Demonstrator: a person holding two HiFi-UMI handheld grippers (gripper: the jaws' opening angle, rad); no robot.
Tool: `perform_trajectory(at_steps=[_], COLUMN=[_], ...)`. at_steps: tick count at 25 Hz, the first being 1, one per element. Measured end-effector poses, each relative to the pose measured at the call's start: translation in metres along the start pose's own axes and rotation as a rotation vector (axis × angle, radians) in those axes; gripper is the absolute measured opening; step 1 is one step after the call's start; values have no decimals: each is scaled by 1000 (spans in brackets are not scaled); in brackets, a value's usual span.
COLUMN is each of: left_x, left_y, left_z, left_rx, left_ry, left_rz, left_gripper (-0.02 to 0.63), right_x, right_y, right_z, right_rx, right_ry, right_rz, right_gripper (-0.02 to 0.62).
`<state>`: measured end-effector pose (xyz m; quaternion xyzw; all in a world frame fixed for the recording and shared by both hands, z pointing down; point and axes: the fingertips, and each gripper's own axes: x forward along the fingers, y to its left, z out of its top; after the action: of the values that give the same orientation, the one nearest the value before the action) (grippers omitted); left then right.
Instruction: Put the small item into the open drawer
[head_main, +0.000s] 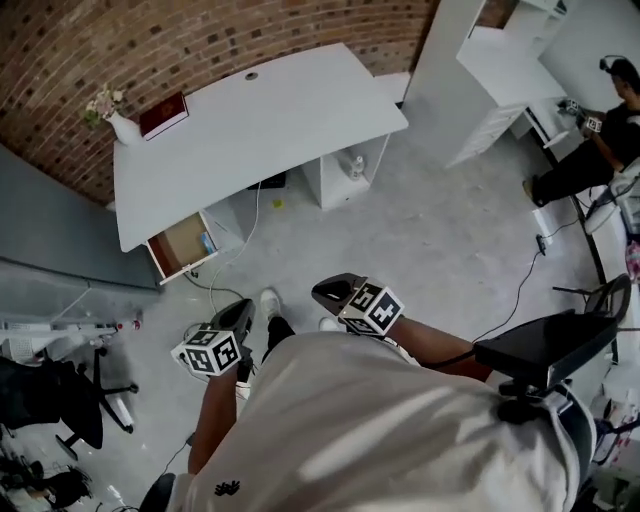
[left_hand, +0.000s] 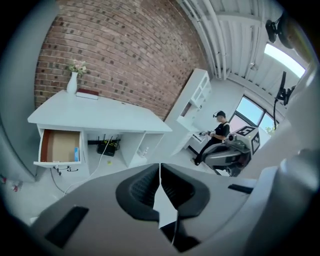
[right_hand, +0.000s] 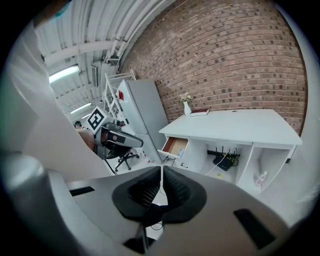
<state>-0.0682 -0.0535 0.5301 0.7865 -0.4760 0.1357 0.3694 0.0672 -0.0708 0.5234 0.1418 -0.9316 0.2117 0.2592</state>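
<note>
The person is standing well apart from the white desk (head_main: 260, 120), holding both grippers low in front of the body and pointing them slantwise down toward the floor (head_main: 420, 230). The left gripper (left_hand: 160, 166) is clenched, its dark pads meeting at the tips and grasping nothing; only bare floor is showing through the gap behind them. The right gripper (right_hand: 161, 171) is clenched too, its pads pressing together with nothing between them. The drawer (head_main: 180, 245) is hanging open under the desk's left end, its wooden bottom showing. A small blue item (left_hand: 76, 153) is lying inside it, against the right wall as seen from the front. On the desk's far corner a white vase (head_main: 122, 128) with flowers is standing just beside a dark red book (head_main: 163, 114), both near the brick wall (head_main: 150, 40). Another person (head_main: 600, 150) is sitting at a white unit far off to the right
</note>
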Motion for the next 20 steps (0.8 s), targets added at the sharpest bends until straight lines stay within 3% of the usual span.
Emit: perform_trajectory(at_steps=[3, 7, 12, 20], left_x=[-5, -5, -13, -27], left_y=[-30, -48, -26, -19], left_z=[2, -2, -13, -27], left_rx=[56, 108, 56, 34], left_ry=[5, -1, -16, -42], left_rz=[-43, -32, 69, 120], left_gripper=[28, 28, 28, 28], right_x=[-7, -16, -14, -12], right_y=[5, 8, 16, 27], right_z=[-3, -8, -10, -9], right_rx=[-19, -48, -74, -108], right_ry=[7, 9, 13, -2], right_rz=[13, 21, 38, 49], right_gripper=[38, 37, 35, 32])
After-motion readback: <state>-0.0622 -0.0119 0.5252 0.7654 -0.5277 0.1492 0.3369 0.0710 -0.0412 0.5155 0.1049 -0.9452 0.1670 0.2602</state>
